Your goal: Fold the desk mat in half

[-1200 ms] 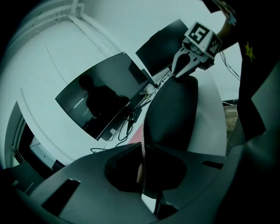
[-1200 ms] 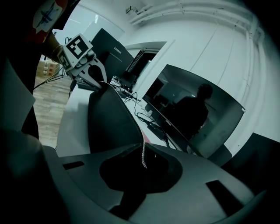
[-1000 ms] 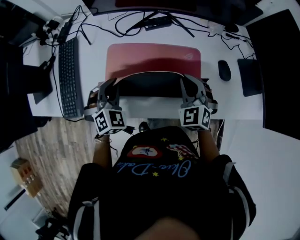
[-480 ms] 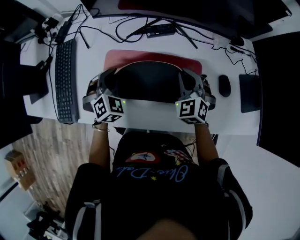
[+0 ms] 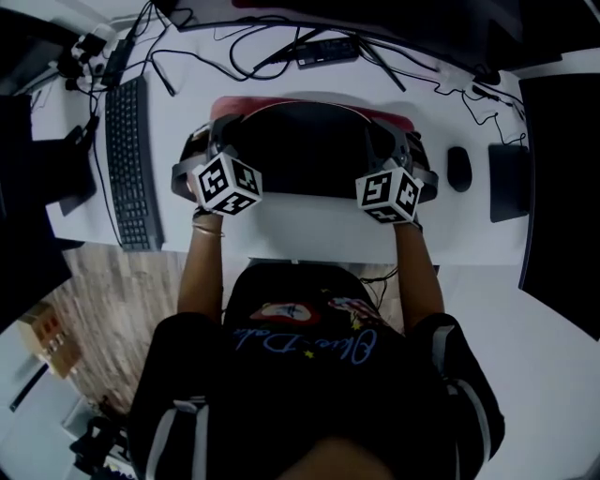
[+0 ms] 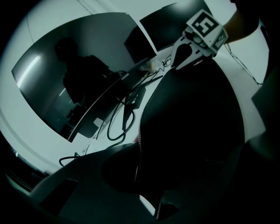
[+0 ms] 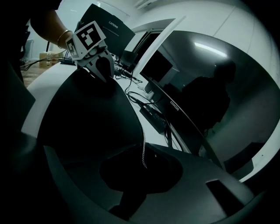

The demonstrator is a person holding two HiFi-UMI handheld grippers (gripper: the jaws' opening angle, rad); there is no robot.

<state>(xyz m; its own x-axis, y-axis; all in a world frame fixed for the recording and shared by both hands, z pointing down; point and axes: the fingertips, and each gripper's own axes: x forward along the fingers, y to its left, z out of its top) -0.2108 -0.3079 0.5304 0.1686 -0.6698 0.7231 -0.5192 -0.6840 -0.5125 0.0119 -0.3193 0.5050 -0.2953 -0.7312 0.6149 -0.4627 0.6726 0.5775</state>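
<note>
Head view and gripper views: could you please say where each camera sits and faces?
Head view: on the person's head, looking steeply down at desk and mat; shows torso, arms, left gripper, right gripper.
Left gripper view: on the left gripper, along jaws shut on the mat, toward the monitor; shows the right gripper.
Right gripper view: on the right gripper, likewise; shows the left gripper and wrist.
Shared: both gripper views see mat and monitor.

The desk mat [image 5: 300, 150] hides nearly all of its red face under its own black underside, with one thin strip showing toward the surface's [image 5: 309, 230] far edge. From the head view, the tips of the left tongs [image 5: 217, 131] and right tongs [image 5: 401, 141] are hidden behind their own bodies. The monitor [image 5: 403, 23] is cut off at the top edge. The keyboard's [image 5: 127, 159] key legends are too small to read.
</note>
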